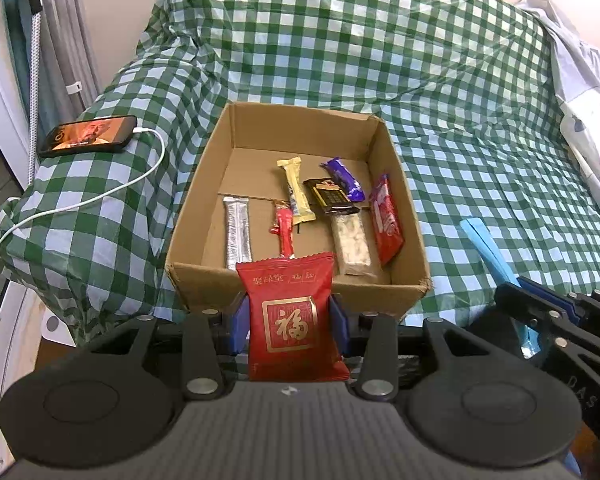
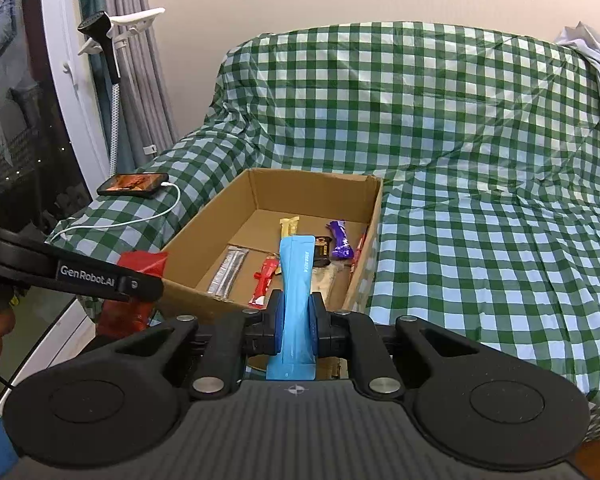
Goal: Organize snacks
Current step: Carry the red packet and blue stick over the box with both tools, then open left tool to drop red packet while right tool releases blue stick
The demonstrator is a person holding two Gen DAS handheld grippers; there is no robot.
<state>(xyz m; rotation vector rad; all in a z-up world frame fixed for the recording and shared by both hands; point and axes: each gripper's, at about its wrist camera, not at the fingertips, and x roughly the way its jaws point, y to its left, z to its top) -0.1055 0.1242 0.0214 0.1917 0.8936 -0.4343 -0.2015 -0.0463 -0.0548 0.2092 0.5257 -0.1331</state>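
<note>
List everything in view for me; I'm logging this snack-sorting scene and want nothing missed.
cardboard box: 1, brown, open, on the checked cloth
silver bar: 1, silver, box floor, left
red stick: 1, red, box floor, middle
gold bar: 1, gold, box floor, towards the back
black packet: 1, black, beside the gold bar
purple bar: 1, purple, back right
pale bar: 1, whitish, front right
red bar: 1, red, against the right wall
checked cloth: 1, green and white, over the furniture
phone: 1, black, screen lit, left of the box
cable: 1, white, plugged into the phone
left hand-held gripper: 1, black, shut on red pouch
right hand-held gripper: 1, black, shut on blue sachet
</note>
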